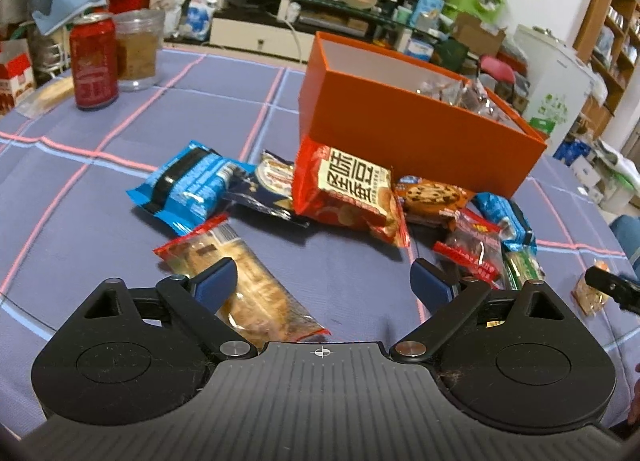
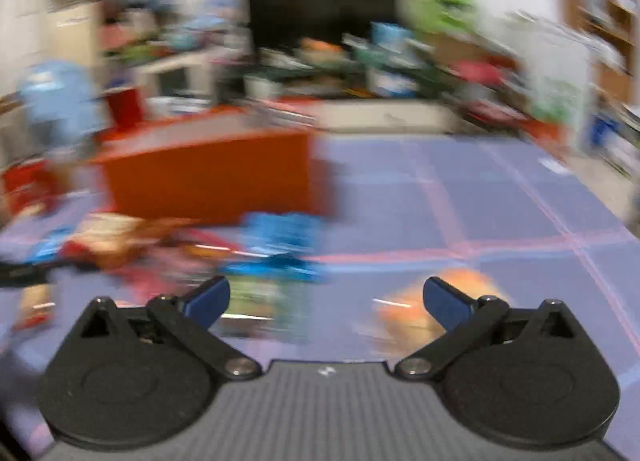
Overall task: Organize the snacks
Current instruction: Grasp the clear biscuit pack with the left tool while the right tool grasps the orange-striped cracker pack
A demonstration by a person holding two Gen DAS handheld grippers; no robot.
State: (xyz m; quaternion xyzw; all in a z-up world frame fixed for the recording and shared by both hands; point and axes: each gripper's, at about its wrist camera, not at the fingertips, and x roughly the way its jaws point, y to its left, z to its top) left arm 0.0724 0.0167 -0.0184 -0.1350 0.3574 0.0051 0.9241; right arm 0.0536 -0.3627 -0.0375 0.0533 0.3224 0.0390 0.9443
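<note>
- Left gripper (image 1: 322,281): black two-finger tool with blue pads, jaws spread wide, nothing pinched; it points down at the table.
- Clear-wrapped pastry packet with red ends (image 1: 244,281): lies on the cloth just under the left gripper's left pad, partly between the fingers. Its long axis runs diagonally, from upper left to lower right in the left wrist view, so it crosses the finger line at a slant.
- Judged relation for the coming move: this packet is nearest the left gripper; a wrist turn seems needed for the pads to close across its short width.
- Further out: blue foil snack packet (image 1: 188,189), red crisp bag with yellow label (image 1: 348,193), chocolate-chip cookie packet (image 1: 432,193), all loose on the purple-grey checked tablecloth (image 1: 120,133).
- Open orange cardboard box (image 1: 400,125): stands behind the pile, already holding some wrapped items; presumably the destination.
- Right gripper (image 2: 326,297): jaws likewise spread, empty; its view is heavily blurred.
- Small orange-toned packet (image 2: 436,301): lies apart from the pile, just beyond the right gripper's right pad; its axis cannot be told.
- Red drinks can (image 1: 94,61): stands well apart, far left.
</note>
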